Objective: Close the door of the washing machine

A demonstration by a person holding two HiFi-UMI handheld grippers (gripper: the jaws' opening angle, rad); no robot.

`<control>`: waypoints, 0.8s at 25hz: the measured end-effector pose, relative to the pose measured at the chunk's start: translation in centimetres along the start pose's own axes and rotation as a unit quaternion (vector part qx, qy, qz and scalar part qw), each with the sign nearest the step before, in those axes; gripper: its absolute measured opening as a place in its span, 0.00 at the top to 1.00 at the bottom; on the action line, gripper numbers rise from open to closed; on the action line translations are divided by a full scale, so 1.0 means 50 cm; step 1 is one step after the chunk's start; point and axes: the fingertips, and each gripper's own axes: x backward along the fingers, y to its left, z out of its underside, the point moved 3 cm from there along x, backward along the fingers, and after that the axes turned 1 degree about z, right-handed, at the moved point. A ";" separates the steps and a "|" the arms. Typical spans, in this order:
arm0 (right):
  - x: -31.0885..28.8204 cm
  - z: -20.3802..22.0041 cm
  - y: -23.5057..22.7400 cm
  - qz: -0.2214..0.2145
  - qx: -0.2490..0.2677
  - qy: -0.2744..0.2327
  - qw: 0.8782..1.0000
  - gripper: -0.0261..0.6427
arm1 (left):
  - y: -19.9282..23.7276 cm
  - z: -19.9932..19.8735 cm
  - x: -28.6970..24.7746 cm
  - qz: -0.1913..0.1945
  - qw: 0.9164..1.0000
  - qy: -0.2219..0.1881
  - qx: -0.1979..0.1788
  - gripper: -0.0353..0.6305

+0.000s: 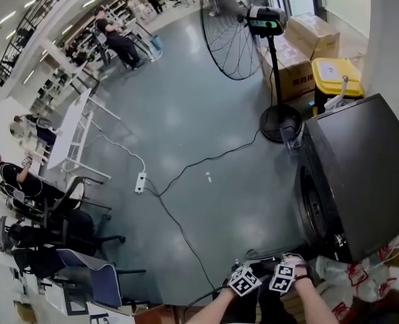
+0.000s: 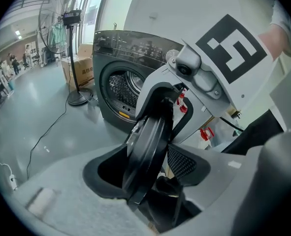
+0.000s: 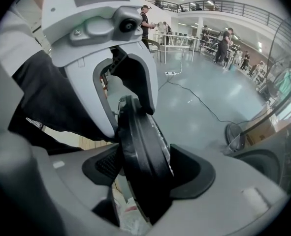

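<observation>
The dark grey washing machine stands at the right, its drum opening facing left. In the left gripper view the machine shows its open drum. Its round black door is swung out and seen edge-on. My left gripper is open and straddles the door's rim. My right gripper, also open, straddles the door from the other side, with a gap at its left pad. Both marker cubes sit side by side at the bottom of the head view. The door is hidden under them there.
A tall standing fan with a round base stands beyond the machine. Cardboard boxes and a yellow bin are behind it. A cable and power strip cross the grey floor. Office chairs are at left, printed plastic bags at right.
</observation>
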 end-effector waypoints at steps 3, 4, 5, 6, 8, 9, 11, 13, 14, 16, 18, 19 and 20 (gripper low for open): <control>0.007 -0.006 -0.014 0.009 -0.025 0.000 1.000 0.53 | 0.010 -0.011 0.000 0.012 1.000 -0.003 -0.013 0.56; 0.009 -0.009 -0.020 0.013 -0.034 0.001 0.999 0.53 | 0.015 -0.015 0.000 0.016 1.000 -0.005 -0.019 0.56; 0.010 -0.011 -0.026 0.016 -0.043 0.003 0.999 0.52 | 0.021 -0.019 0.000 0.021 0.999 -0.006 -0.025 0.56; 0.010 -0.013 -0.032 0.019 -0.051 0.006 0.999 0.52 | 0.027 -0.022 0.000 0.025 0.999 -0.007 -0.030 0.56; 0.009 -0.014 -0.044 0.023 -0.067 0.013 0.997 0.52 | 0.038 -0.027 0.000 0.034 0.999 -0.009 -0.038 0.56; 0.007 -0.014 -0.049 0.024 -0.075 0.017 0.997 0.52 | 0.044 -0.030 0.000 0.038 0.998 -0.011 -0.043 0.56; 0.006 -0.018 -0.061 0.025 -0.089 0.022 0.995 0.52 | 0.058 -0.038 0.002 0.048 0.997 -0.013 -0.054 0.56; 0.005 -0.020 -0.075 0.030 -0.105 0.025 0.994 0.51 | 0.071 -0.047 0.001 0.060 0.996 -0.012 -0.065 0.56; 0.005 -0.020 -0.081 0.032 -0.113 0.027 0.993 0.51 | 0.076 -0.050 0.000 0.067 0.995 -0.010 -0.069 0.56; 0.007 -0.019 -0.093 0.038 -0.129 0.028 0.991 0.51 | 0.082 -0.059 -0.002 0.078 0.994 -0.006 -0.076 0.55; 0.019 -0.016 -0.113 0.052 -0.142 0.037 0.988 0.51 | 0.092 -0.073 -0.003 0.084 0.993 -0.007 -0.085 0.55; 0.027 -0.013 -0.126 0.062 -0.148 0.046 0.986 0.51 | 0.098 -0.081 -0.003 0.085 0.992 -0.010 -0.091 0.55; 0.033 -0.010 -0.137 0.070 -0.154 0.053 0.984 0.50 | 0.105 -0.087 -0.004 0.086 0.992 -0.012 -0.096 0.55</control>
